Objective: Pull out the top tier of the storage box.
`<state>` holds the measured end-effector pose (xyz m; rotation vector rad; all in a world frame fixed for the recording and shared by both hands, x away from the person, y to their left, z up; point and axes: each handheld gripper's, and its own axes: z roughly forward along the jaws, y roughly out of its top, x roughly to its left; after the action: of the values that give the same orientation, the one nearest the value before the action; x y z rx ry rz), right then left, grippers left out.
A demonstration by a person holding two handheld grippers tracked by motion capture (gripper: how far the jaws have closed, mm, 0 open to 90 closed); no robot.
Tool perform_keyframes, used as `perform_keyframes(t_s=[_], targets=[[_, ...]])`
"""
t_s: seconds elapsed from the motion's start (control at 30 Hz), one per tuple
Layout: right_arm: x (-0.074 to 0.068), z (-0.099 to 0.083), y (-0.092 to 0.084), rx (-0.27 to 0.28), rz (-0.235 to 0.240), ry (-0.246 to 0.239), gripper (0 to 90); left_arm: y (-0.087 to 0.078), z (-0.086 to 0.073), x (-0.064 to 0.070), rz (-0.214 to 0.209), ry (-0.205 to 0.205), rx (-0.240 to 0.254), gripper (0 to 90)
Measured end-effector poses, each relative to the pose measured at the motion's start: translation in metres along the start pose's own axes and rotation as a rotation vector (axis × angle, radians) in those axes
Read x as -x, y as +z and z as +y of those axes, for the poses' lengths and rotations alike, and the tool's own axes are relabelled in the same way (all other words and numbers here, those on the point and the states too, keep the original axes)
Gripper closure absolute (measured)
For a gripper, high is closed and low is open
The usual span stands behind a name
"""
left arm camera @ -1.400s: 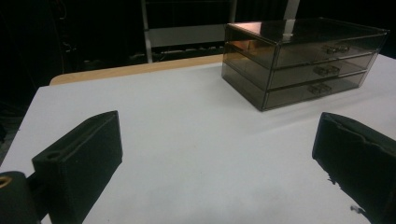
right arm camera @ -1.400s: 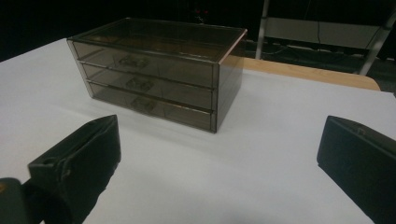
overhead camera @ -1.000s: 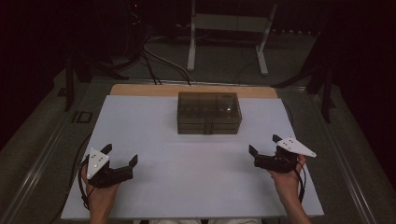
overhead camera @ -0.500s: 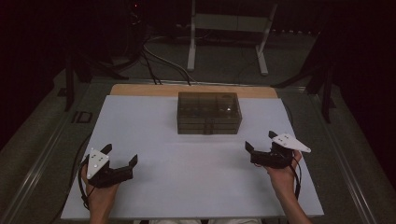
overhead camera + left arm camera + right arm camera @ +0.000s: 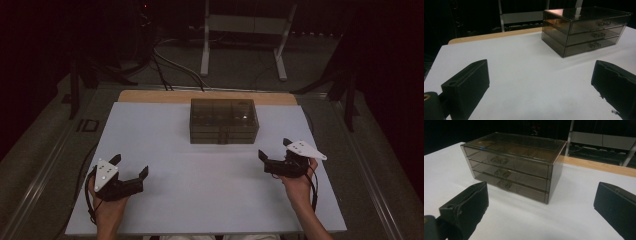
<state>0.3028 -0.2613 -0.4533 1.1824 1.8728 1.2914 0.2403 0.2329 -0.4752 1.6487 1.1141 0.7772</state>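
Sitting near the back middle of the white surface (image 5: pixel 165 150) is a smoky see-through box (image 5: pixel 223 120) with three drawers, and all three drawers look shut. The left tool (image 5: pixel 130 169) and the right tool (image 5: pixel 274 150) each have their jaws wide apart with nothing between them, and both are well apart from the box, the right one nearer. I think the job has barely begun, since reaching the box and pulling a drawer is all left to do.
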Motion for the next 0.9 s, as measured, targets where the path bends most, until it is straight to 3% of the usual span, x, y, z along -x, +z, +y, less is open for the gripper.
perform_keyframes(t_s=[0.9], targets=[[-0.011,0.011,0.024,-0.015,0.023,-0.051,0.0,0.002,-0.001,0.001,-0.003,0.0,-0.005,3.2]])
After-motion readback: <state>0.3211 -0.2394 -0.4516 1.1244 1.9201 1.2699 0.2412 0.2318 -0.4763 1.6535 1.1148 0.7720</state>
